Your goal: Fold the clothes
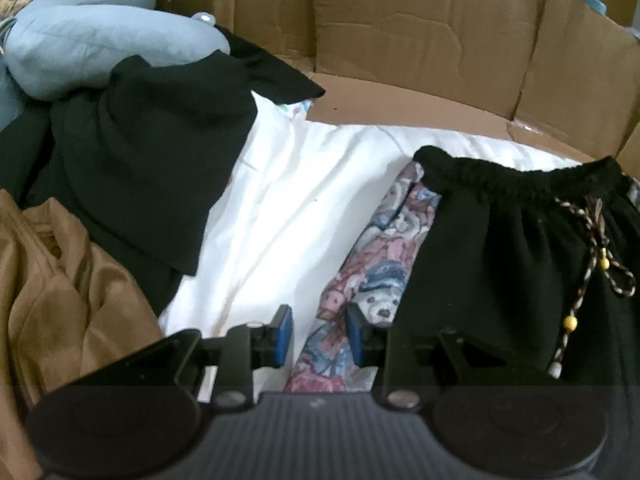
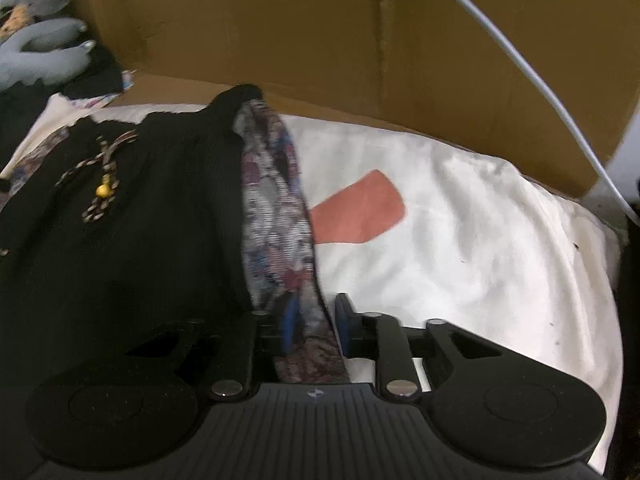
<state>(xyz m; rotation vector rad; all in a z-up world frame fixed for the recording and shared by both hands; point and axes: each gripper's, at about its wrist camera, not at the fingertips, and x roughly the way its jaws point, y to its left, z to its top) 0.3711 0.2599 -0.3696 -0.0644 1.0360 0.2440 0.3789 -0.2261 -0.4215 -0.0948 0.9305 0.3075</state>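
Left gripper [image 1: 319, 334] parted, empty, over bear-print cloth [image 1: 372, 264] beside black shorts [image 1: 500, 264]. Right gripper [image 2: 316, 322] pinching print cloth's edge on white sheet [image 2: 460, 248].

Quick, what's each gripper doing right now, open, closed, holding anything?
Left gripper: open, empty, over the patterned cloth.
Right gripper: closed on the patterned cloth's edge beside the black skirt.

Home bedroom, white bedsheet [image 1: 280, 208], heaped clothes [image 1: 132, 152], plush toy [image 1: 80, 40], cardboard walls [image 1: 400, 28]
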